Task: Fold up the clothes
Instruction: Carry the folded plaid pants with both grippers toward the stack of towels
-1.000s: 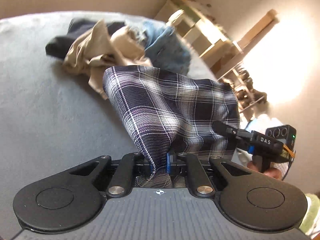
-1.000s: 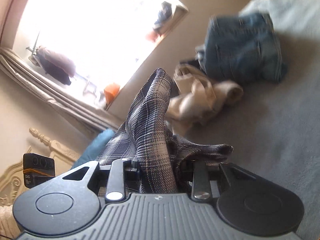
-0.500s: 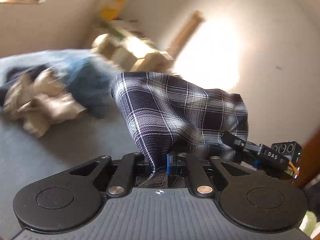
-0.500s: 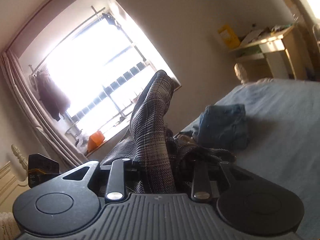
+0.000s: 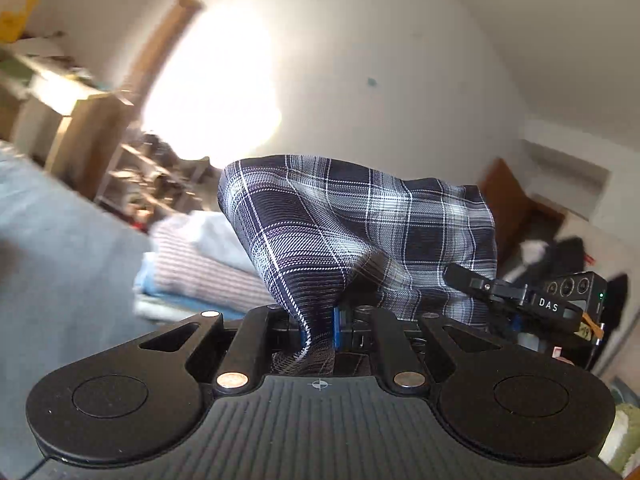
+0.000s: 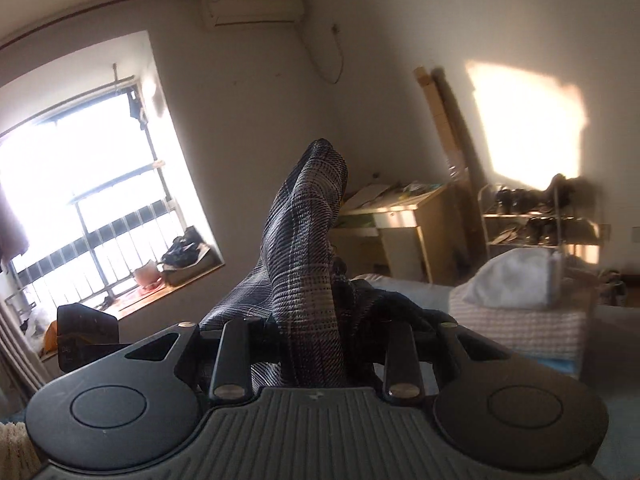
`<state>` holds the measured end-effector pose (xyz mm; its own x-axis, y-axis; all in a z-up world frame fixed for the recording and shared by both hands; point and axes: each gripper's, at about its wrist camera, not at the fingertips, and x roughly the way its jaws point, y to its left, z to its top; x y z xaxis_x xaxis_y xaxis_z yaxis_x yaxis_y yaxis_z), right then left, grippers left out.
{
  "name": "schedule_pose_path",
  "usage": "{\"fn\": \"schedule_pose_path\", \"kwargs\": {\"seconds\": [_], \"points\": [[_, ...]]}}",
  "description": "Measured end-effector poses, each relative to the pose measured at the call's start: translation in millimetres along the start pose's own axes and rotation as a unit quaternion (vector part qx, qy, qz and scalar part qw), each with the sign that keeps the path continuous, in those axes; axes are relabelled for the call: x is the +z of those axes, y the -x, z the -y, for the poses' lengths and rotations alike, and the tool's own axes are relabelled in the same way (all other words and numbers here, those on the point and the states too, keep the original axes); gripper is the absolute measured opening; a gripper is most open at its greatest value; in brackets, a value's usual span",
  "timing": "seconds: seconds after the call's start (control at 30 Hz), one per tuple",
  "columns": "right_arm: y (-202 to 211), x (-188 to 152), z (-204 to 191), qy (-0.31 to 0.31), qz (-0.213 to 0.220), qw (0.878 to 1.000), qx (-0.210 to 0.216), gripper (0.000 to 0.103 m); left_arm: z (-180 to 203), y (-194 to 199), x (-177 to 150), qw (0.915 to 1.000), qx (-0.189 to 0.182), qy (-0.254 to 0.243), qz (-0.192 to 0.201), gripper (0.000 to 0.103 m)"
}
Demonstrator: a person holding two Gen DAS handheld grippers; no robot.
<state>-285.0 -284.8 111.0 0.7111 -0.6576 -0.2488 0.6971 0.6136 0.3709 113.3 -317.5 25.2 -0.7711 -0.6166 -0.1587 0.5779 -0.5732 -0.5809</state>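
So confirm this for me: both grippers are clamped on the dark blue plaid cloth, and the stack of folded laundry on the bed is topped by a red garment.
Not quite. Both the left gripper and the right gripper are shut on the dark blue plaid cloth, but the stack of folded laundry is topped by a white garment, not red, as the right wrist view shows.

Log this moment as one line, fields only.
step: fold clothes | left gripper: shut on plaid garment | right gripper: shut on plaid garment | garment: lifted between both | folded stack: on bed
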Motion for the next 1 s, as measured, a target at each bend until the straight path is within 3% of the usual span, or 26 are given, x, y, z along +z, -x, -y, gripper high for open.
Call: {"fn": "schedule_pose_path", "kwargs": {"seconds": [0.13,0.4,0.67,0.83,1.0], "points": [[44.9,-6.6,21.3,-0.008,0.025,0.999,-0.042,0.032,9.8,-38.5,-26.6,0.9997,-0.017,0.003,-0.018,0.009],[57.0,-50.1,113.4,-0.021,-0.006,0.999,-0.039,0.032,13.9,-117.6,-78.8,0.9988,0.017,-0.004,-0.045,0.009],[85.7,-90.4,292.6,-0.110,-0.001,0.994,0.004,0.032,30.1,-258.6,-124.3,0.9939,0.060,-0.004,-0.093,0.009],[99.2,-111.7,411.1,-0.151,0.014,0.988,-0.005,0.032,20.3,-369.5,-156.7,0.9869,0.065,0.010,-0.148,0.009],[80.8,-120.4,484.8,-0.175,0.024,0.984,-0.009,0.032,-4.0,-460.0,-164.7,0.9783,0.083,0.003,-0.190,0.009]]}}
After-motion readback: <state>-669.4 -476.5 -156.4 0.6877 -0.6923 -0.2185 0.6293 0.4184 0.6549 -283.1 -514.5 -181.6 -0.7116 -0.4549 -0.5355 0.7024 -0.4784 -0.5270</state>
